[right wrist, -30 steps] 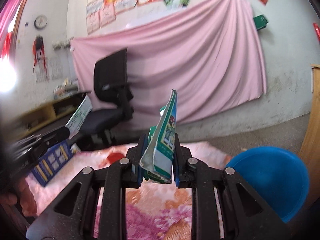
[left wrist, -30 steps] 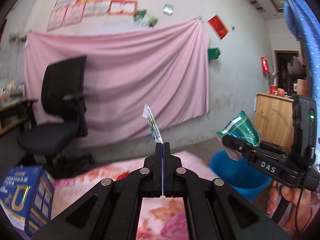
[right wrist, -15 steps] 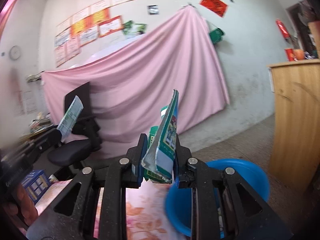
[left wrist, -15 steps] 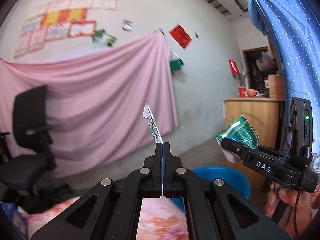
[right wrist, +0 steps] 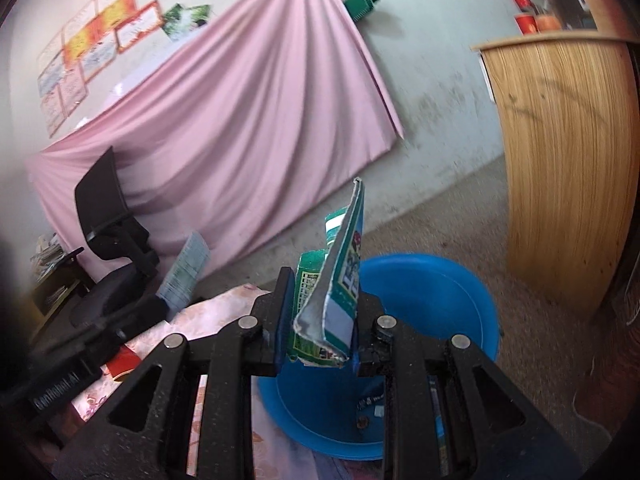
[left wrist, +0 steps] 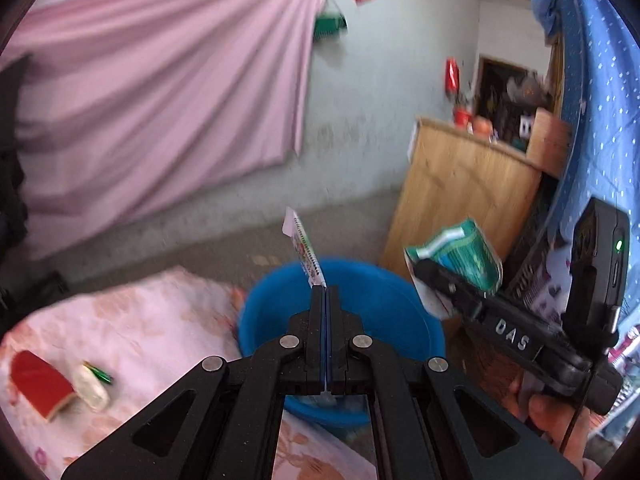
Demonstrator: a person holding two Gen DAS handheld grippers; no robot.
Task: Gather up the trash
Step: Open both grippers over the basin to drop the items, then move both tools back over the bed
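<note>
- Two pieces of trash were in hand and neither had been dropped yet: both hung near the blue basin (left wrist: 372,292), which I take to be the collecting bin.
- Some litter already lay at the bottom of the basin in the right wrist view, though it was too dark and blurred to name.
- Left of the basin, on the floral pink cloth (left wrist: 132,320), a red packet (left wrist: 40,384) and a small whitish wrapper with a green tip (left wrist: 94,386) were left to collect, so the job looked roughly mid-way at best.
- The left gripper (left wrist: 325,292) had its fingers pressed flat together on a thin white printed sachet (left wrist: 305,248), which stuck up from the tips and stood over the basin's near rim.
- The right gripper (right wrist: 320,300) had its fingers parted only by the thickness of a crumpled green packet (right wrist: 340,276), which they pinched low down; its torn top stood above the tips.
- That green packet was just above the basin's left rim, not fully over the middle.
- Releasing would probably need both grippers carried further over the basin's middle, since light wrappers could flutter onto the cloth or the floor beside the wooden cabinet (right wrist: 568,152) to the basin's right.
</note>
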